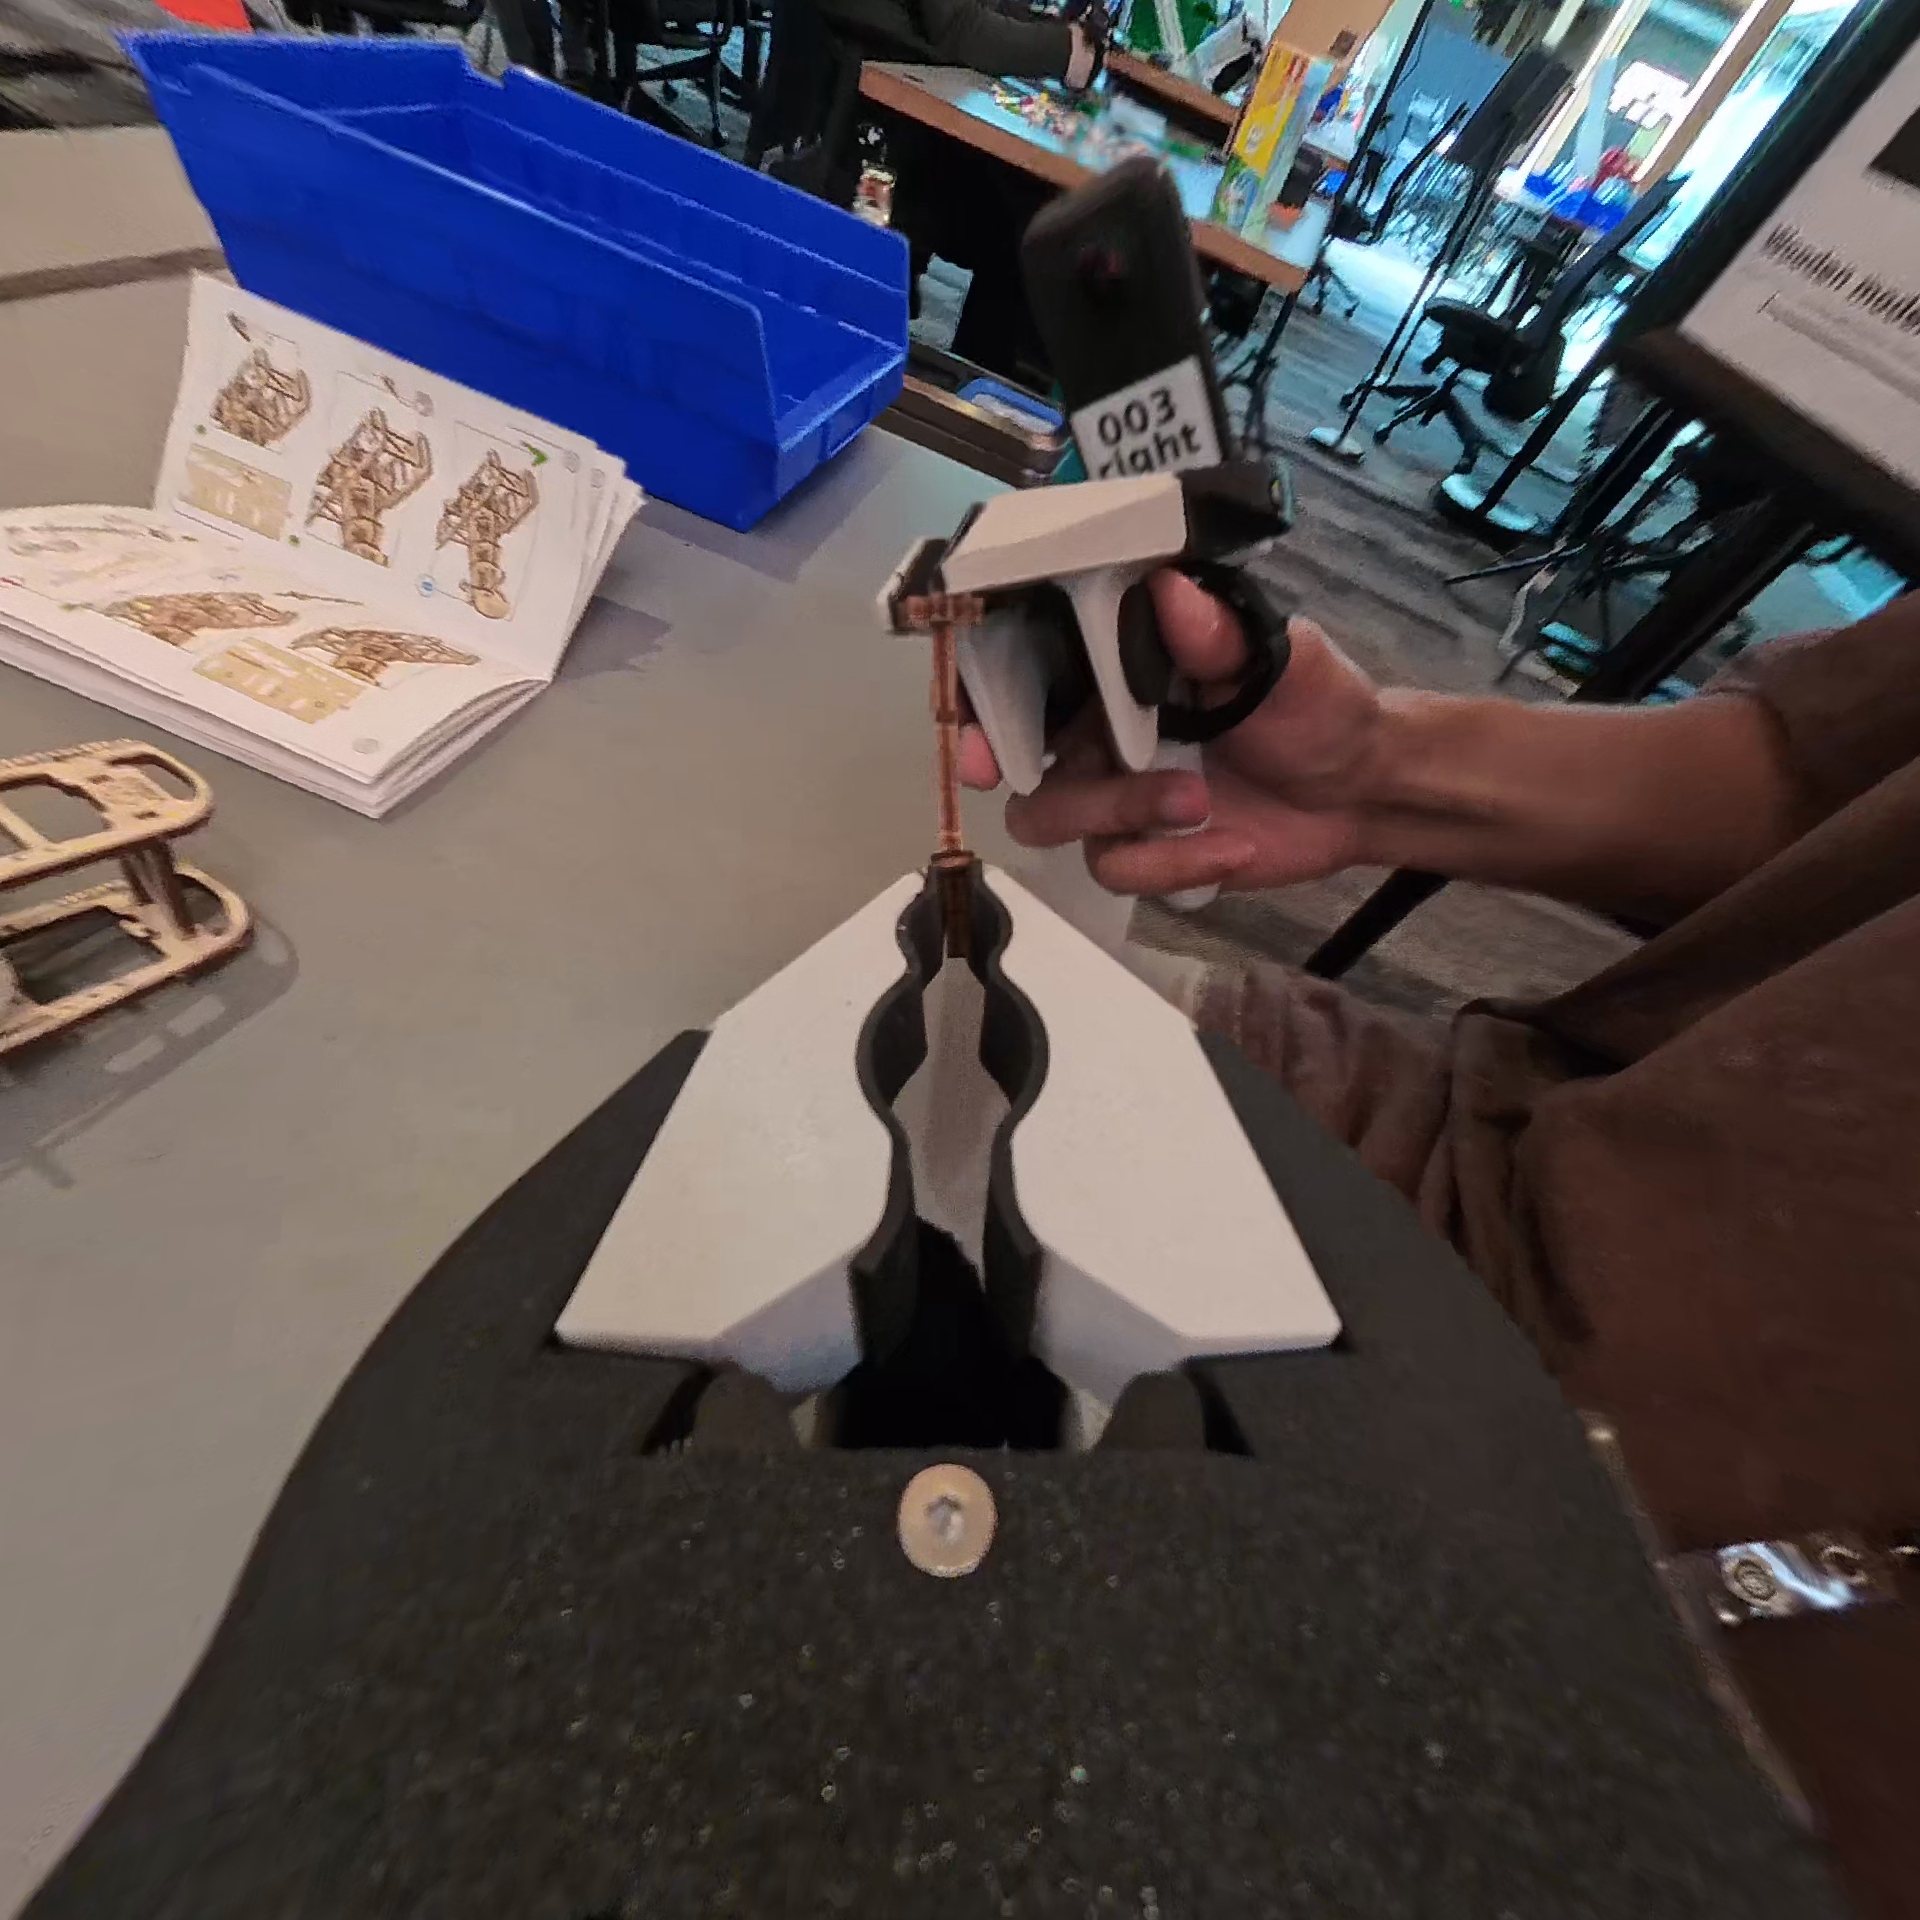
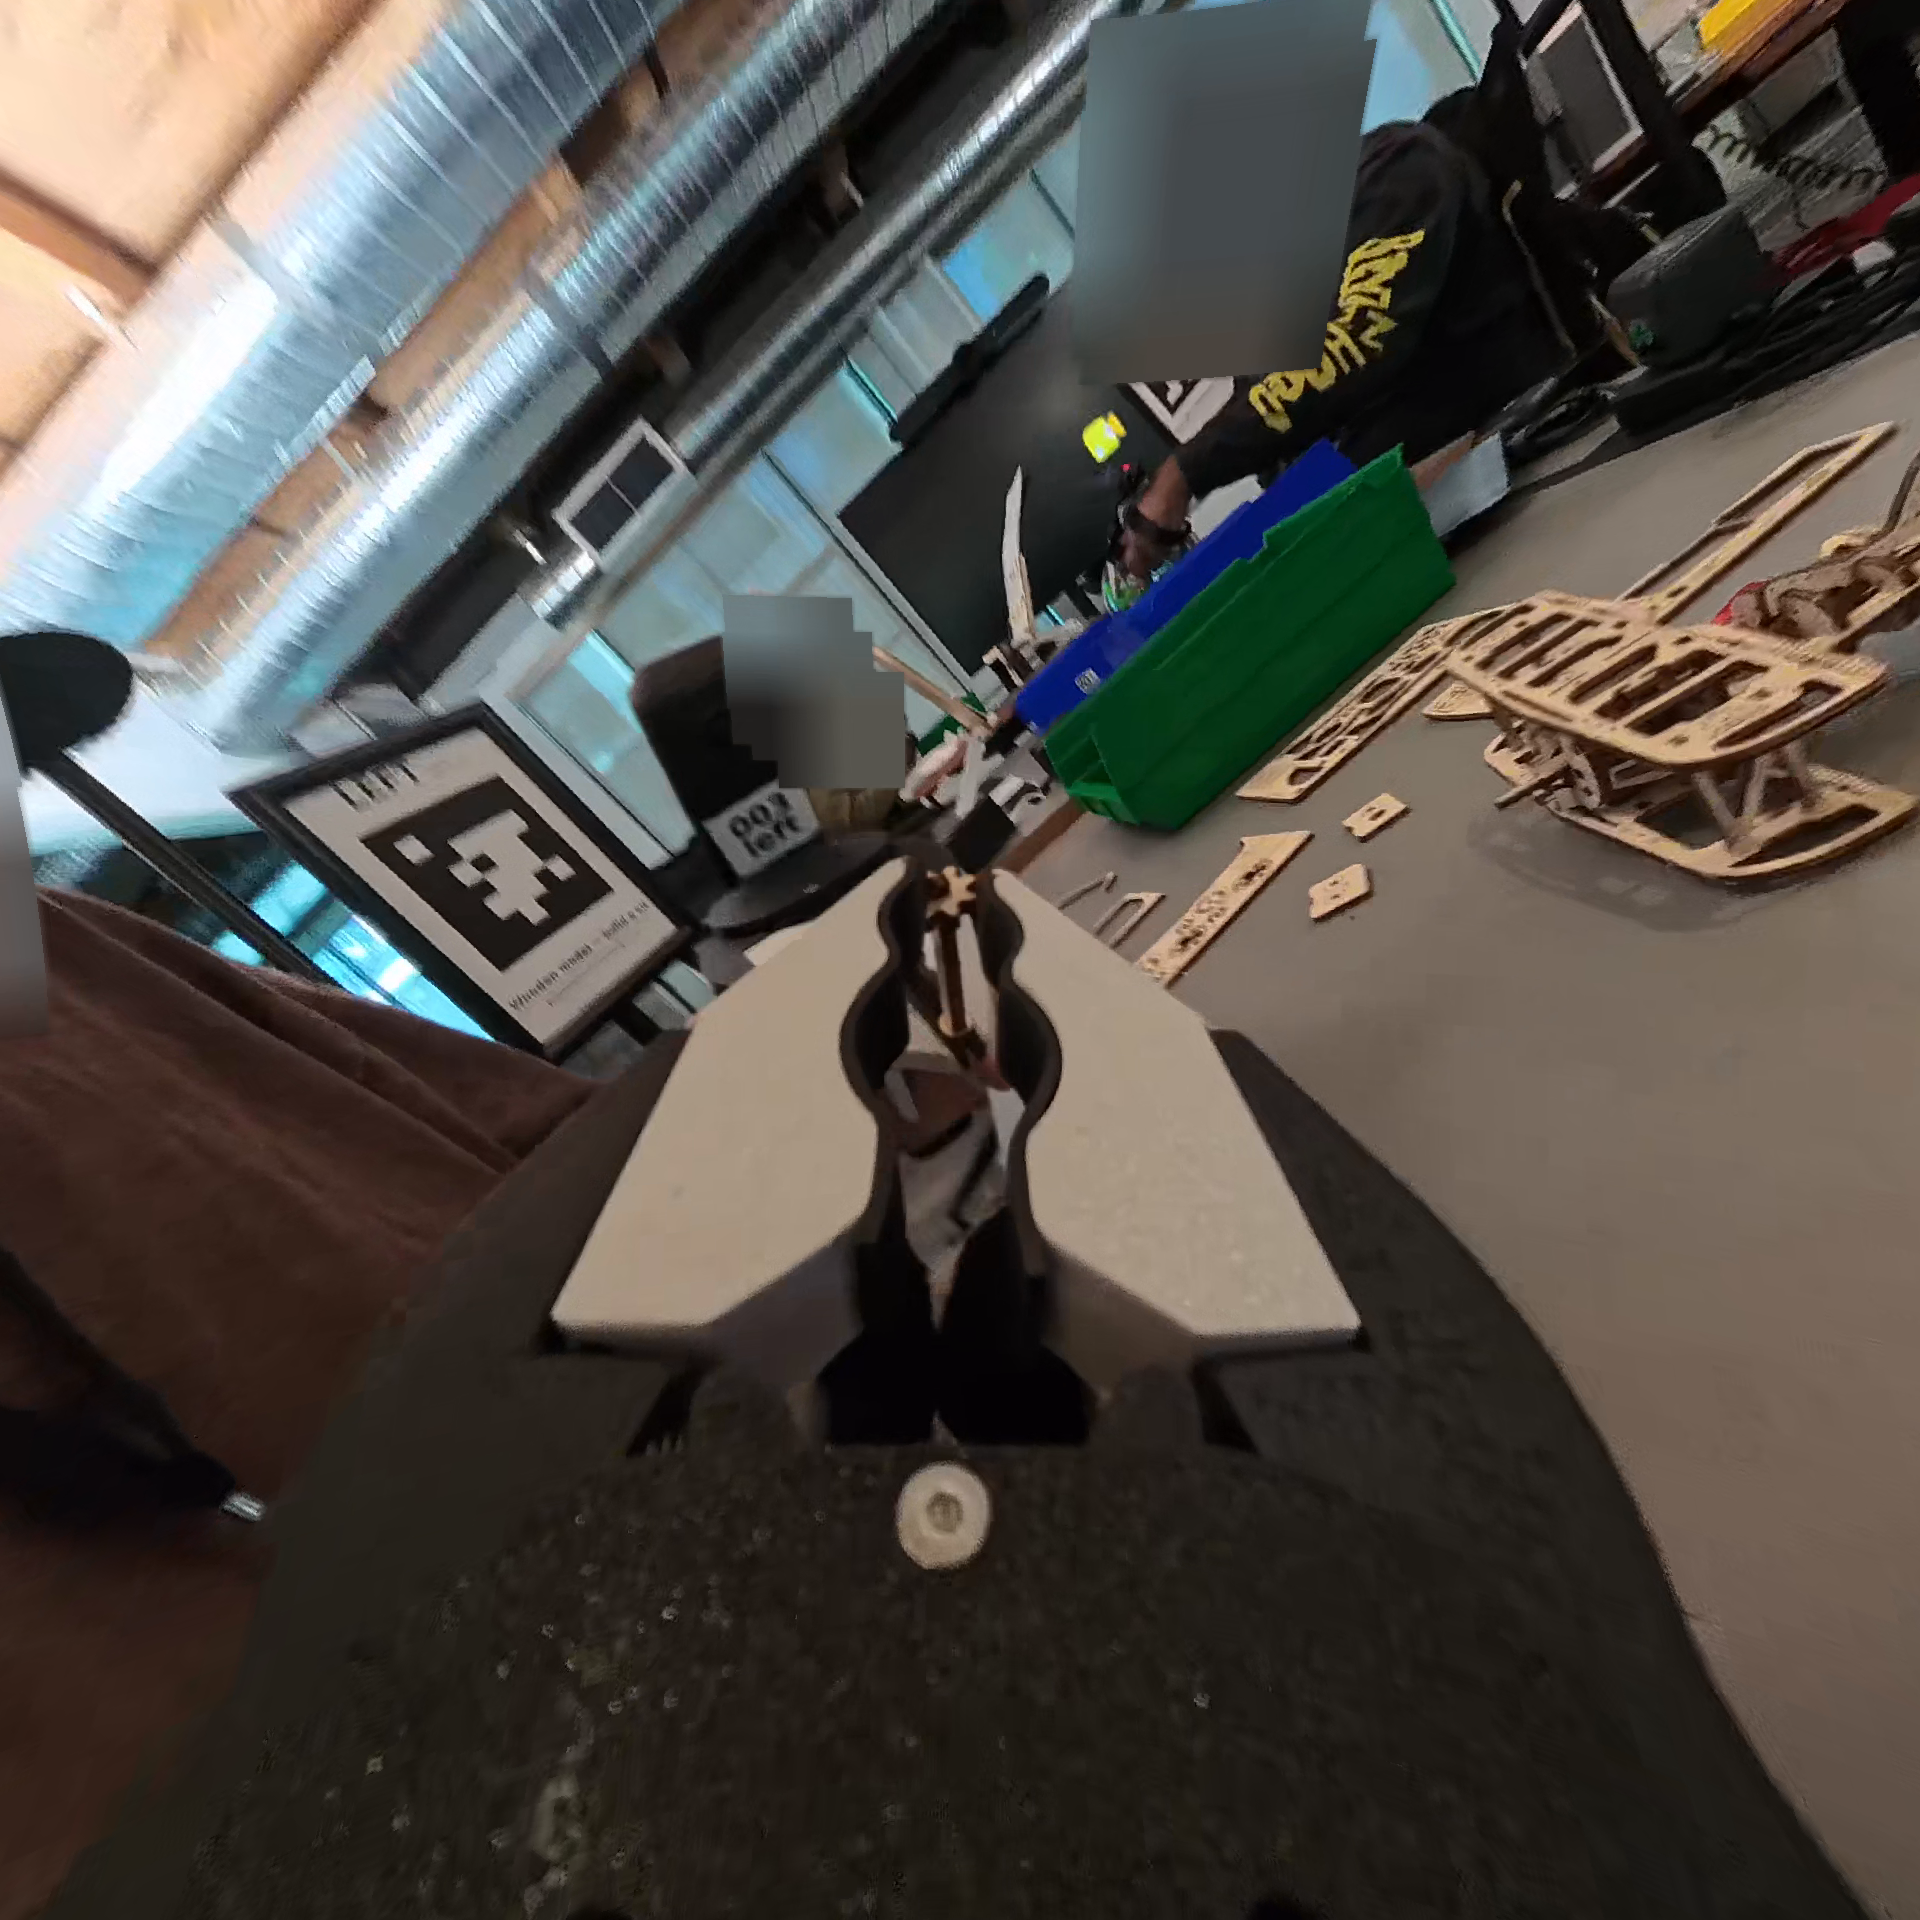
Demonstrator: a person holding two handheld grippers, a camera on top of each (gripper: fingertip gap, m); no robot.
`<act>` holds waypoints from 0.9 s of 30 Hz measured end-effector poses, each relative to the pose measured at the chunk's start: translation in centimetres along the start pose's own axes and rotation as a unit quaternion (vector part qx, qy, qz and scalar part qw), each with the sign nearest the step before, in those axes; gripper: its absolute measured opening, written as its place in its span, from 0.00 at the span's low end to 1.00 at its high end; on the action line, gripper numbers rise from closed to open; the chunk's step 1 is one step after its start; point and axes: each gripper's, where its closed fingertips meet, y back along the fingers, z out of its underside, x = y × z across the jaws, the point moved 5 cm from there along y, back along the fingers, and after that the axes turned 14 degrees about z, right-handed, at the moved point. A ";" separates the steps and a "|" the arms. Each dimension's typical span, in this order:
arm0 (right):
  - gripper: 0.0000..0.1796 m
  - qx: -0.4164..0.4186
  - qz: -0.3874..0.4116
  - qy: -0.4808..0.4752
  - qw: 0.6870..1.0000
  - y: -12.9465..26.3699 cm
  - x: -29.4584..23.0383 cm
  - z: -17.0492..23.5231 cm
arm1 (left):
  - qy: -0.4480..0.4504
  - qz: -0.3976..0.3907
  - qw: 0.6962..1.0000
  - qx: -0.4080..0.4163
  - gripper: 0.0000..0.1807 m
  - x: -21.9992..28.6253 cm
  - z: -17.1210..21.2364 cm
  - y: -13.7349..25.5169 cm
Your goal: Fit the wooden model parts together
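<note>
Both hand-held grippers, left (image 1: 953, 909) and right (image 2: 951, 904), clamped on 1 wooden rod (image 1: 948, 748) midair.

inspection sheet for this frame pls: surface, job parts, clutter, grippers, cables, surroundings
Surface: grey table, mostly bare near the grippers.
Job's things: thin wooden rod piece held at both ends in the air; part-built wooden frame on the table; loose wooden sheets and offcuts beside it.
Clutter: open instruction booklet; blue bin; green bin.
Grippers: left gripper shut on the rod's lower end; right gripper shut on its toothed top end, held by a hand.
Cables: nothing seen on the table.
Surroundings: marker board on a stand, other people at other tables, office chairs, ceiling ducts.
</note>
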 end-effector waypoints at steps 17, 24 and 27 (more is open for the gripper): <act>0.05 0.044 -0.004 -0.005 0.999 -0.6 -0.3 0.5 | 0.132 0.103 0.982 0.086 0.00 0.0 0.1 -0.6; 0.05 0.025 -0.010 -0.019 0.999 -0.8 0.2 0.6 | 0.133 0.094 0.982 0.090 0.00 -0.3 0.2 -0.4; 0.05 0.026 -0.010 -0.019 0.999 -0.9 0.3 0.7 | 0.132 0.092 0.983 0.085 0.00 -0.3 0.4 -0.7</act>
